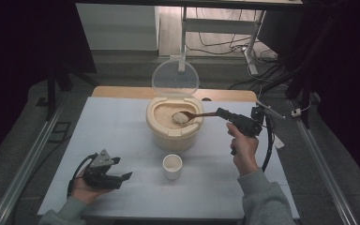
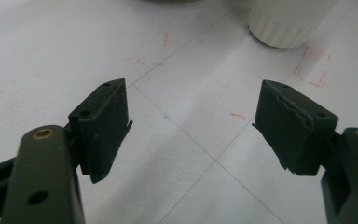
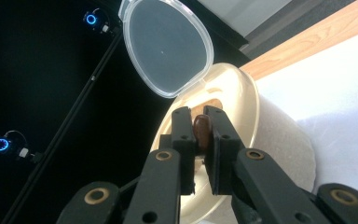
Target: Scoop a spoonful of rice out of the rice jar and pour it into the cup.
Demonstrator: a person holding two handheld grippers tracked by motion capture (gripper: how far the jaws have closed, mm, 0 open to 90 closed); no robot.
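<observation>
- high view shows the right gripper (image 1: pixel 221 112) clamped on the handle end of a wooden spoon (image 1: pixel 194 115), whose bowl sits over the rice (image 1: pixel 168 115) in the open bin (image 1: pixel 174 131) — a pale heap rides in the bowl.
- right gripper view: jaws nearly together, the brown handle tip (image 3: pixel 201 131) pinched between the pads, the bin's clear lid (image 3: pixel 167 45) hinged up behind.
- the spoon is probably light and stiff, smooth wood, so it could twist in a pinch this far back; a grip nearer the middle would steady it, though the end grip gives reach.
- loose grains will likely slide off at any tilt — the bowl should stay level on the way to the cup (image 1: pixel 172 166).
- the spoon looks dark brown, slim, with a shallow oval bowl; the rice is off-white and fine.
- the cup is small, white, ribbed on its wall in the left gripper view (image 2: pixel 286 21), and stands in front of the bin, near the table's (image 1: pixel 122 136) front edge; it seems to hold some rice already, though how much is hard to tell.
- left gripper (image 1: pixel 122 177) rests low on the table left of the cup, jaws spread wide with nothing between them; in its own view the bare white top lies between the pads (image 2: pixel 103 126).
</observation>
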